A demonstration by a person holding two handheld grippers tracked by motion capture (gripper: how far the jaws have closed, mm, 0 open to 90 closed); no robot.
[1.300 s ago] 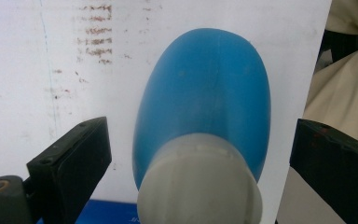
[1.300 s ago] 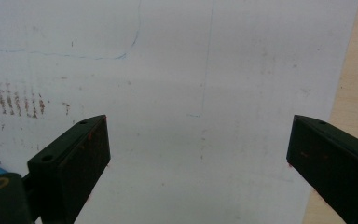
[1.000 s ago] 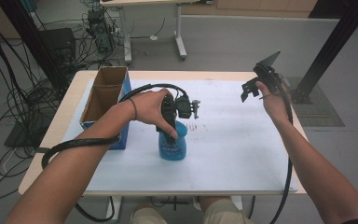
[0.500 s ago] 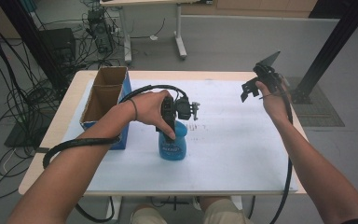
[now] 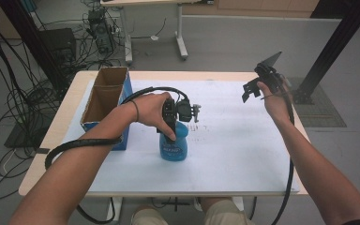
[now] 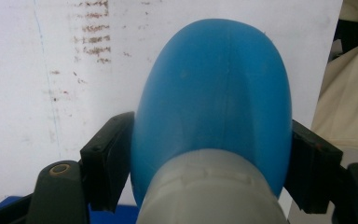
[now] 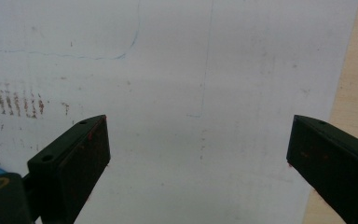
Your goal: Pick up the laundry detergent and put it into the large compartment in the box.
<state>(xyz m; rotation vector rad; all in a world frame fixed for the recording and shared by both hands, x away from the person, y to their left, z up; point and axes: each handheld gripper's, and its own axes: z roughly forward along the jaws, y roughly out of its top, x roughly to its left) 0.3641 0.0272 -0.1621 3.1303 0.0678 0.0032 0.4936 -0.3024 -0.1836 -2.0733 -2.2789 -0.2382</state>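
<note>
At table centre, toward six o'clock, a blue plastic bottle (image 5: 174, 144) with a grey cap stands upright on the white sheet (image 5: 243, 154). The left gripper (image 5: 170, 130) comes down over it; its jaws have just been closing and now clamp the bottle's body on both sides. At nine o'clock of the bottle stands an open cardboard box (image 5: 104, 96), interior apparently bare. The right gripper (image 5: 251, 91), jaws spread wide and holding nothing, hovers at two o'clock.
</note>
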